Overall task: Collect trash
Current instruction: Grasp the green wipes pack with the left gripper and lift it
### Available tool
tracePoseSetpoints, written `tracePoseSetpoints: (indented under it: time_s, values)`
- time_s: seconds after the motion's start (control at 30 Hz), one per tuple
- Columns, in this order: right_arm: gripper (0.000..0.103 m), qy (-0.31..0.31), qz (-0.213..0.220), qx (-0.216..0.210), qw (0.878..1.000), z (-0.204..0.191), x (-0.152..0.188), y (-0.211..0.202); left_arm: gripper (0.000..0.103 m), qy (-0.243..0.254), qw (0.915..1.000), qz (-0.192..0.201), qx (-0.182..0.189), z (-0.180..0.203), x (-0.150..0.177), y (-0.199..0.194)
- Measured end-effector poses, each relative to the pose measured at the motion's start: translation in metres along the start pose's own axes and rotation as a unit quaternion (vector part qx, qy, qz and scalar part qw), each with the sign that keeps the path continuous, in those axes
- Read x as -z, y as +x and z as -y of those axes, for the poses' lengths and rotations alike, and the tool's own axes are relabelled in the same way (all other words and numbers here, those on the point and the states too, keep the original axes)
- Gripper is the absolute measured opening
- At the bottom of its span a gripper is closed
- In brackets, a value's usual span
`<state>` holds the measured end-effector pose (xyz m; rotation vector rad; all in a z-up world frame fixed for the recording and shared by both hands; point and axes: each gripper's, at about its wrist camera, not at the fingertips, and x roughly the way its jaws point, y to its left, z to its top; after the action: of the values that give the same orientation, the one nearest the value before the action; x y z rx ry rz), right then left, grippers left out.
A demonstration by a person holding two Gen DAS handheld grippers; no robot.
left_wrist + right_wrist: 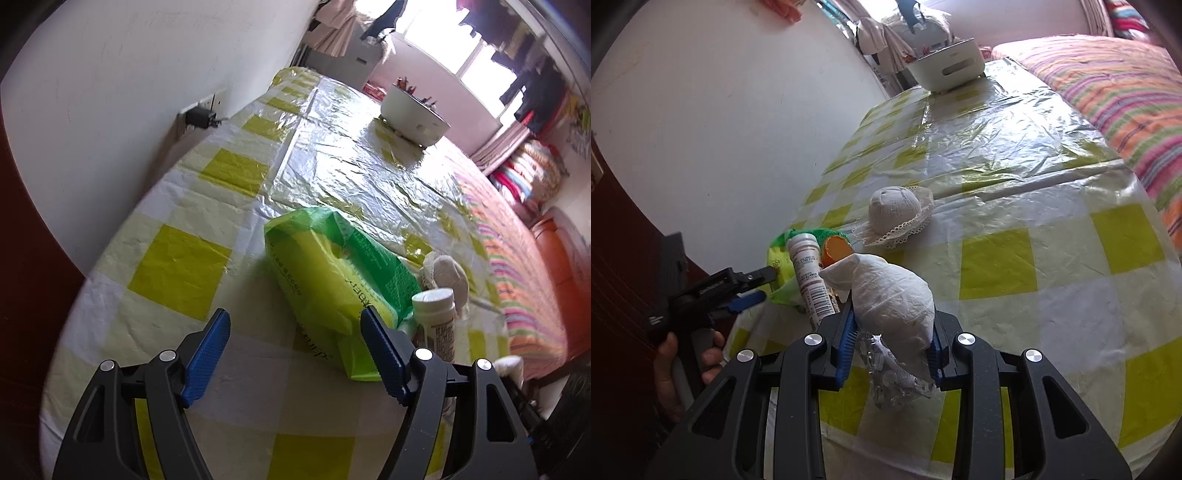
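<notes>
My right gripper is shut on a crumpled white tissue wad, held over the table's near edge; a crinkled clear plastic blister lies under it. My left gripper is open, its jaws wide, right at the end of a green and yellow tissue pack; it also shows in the right wrist view. A white bottle lies beside the pack, with an orange cap next to it. The bottle also shows in the left wrist view.
A small white lace-brimmed hat sits mid-table. A white bin holding scraps stands at the far end, also in the left view. The checkered cloth has a clear plastic cover. A striped bed is right; a wall socket is left.
</notes>
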<state>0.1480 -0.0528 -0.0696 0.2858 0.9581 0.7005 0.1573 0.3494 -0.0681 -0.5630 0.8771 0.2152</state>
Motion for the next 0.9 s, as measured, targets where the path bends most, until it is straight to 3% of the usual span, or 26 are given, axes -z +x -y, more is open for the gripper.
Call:
tracePoseSetpoints:
  time_s: [0.27, 0.3, 0.37, 0.43, 0.53, 0.67, 0.8, 0.9]
  values:
    - [0.031, -0.003, -0.001, -0.007, 1.000, -0.005, 0.002, 0.004, 0.071, -0.050, 0.9986, -0.003, 0.016, -0.007, -0.006, 0.005]
    - [0.031, -0.002, -0.001, -0.008, 1.000, -0.004, 0.002, 0.003, 0.071, -0.057, 0.9983, 0.005, 0.011, -0.009, -0.007, 0.002]
    - [0.031, -0.002, 0.000, -0.008, 1.000, -0.003, 0.002, 0.001, 0.071, -0.062, 0.9965, 0.042, -0.038, -0.011, -0.010, -0.008]
    - [0.032, -0.002, 0.001, -0.010, 1.000, -0.004, 0.002, 0.000, 0.071, -0.049, 0.9947, 0.051, -0.075, -0.008, -0.012, -0.010]
    - [0.032, -0.005, 0.000, -0.014, 1.000, -0.006, 0.002, 0.002, 0.071, -0.045, 0.9952, 0.026, -0.082, -0.006, -0.016, 0.003]
    - [0.032, -0.008, -0.004, -0.018, 1.000, -0.009, 0.004, 0.005, 0.071, -0.025, 0.9945, 0.031, -0.097, 0.004, -0.022, 0.009]
    - [0.032, -0.007, -0.003, -0.019, 1.000, -0.005, 0.003, 0.004, 0.071, -0.016, 0.9952, 0.032, -0.091, 0.009, -0.027, 0.012]
    - [0.032, -0.004, 0.002, -0.018, 1.000, -0.001, 0.000, 0.000, 0.071, -0.015, 0.9976, 0.049, -0.047, 0.011, -0.027, 0.002]
